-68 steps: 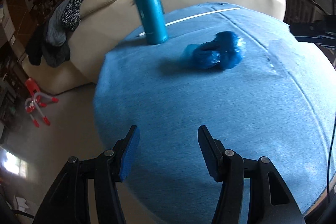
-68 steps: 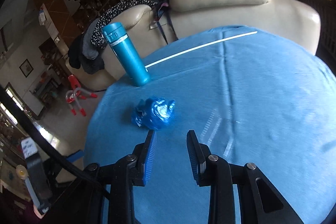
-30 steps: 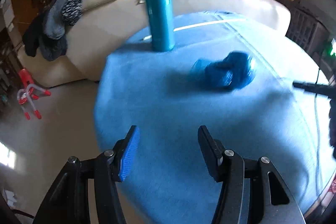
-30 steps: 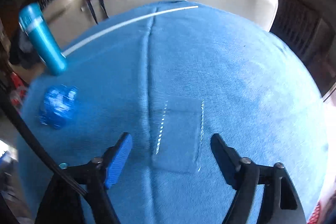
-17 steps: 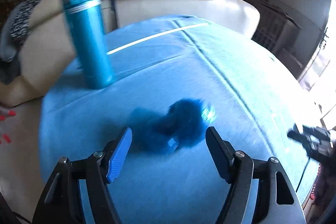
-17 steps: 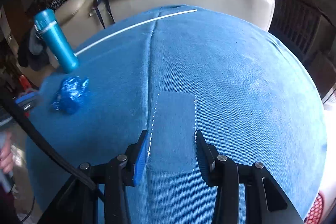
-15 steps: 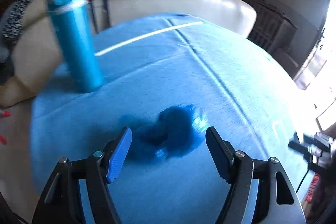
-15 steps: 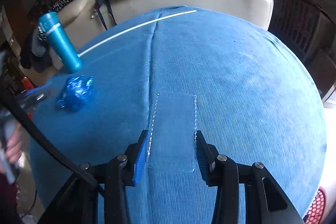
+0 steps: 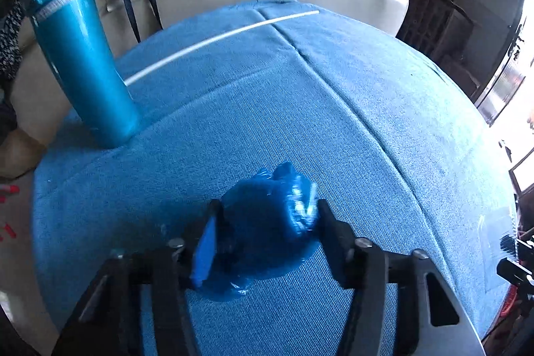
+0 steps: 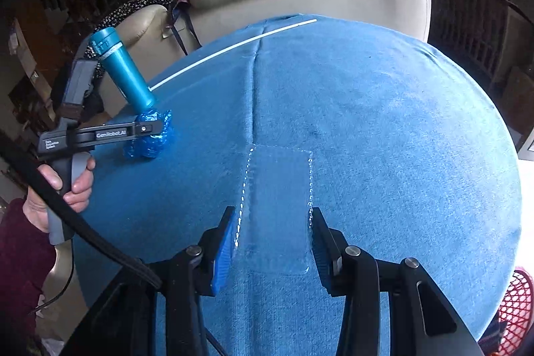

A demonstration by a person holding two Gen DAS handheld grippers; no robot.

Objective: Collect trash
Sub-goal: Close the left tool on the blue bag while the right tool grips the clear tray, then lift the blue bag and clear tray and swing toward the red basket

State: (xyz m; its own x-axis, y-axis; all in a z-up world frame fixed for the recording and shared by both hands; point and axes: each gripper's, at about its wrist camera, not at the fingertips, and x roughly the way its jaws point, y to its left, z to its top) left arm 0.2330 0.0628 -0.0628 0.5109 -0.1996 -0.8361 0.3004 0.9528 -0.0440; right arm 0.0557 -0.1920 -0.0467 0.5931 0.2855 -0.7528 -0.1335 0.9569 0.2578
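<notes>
Left wrist view: left gripper (image 9: 263, 232) closing around crumpled blue wrapper (image 9: 267, 232); right gripper (image 10: 273, 232) pinching clear packet (image 10: 277, 206).

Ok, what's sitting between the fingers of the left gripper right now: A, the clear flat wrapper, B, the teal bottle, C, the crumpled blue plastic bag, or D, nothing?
C: the left gripper has its fingers closing on either side of the crumpled blue plastic bag, lying on the blue cloth.

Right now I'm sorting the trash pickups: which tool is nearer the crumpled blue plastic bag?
Left. The left tool is closing around the crumpled blue plastic bag. The right tool is farther along the table, straddling a clear plastic wrapper.
</notes>
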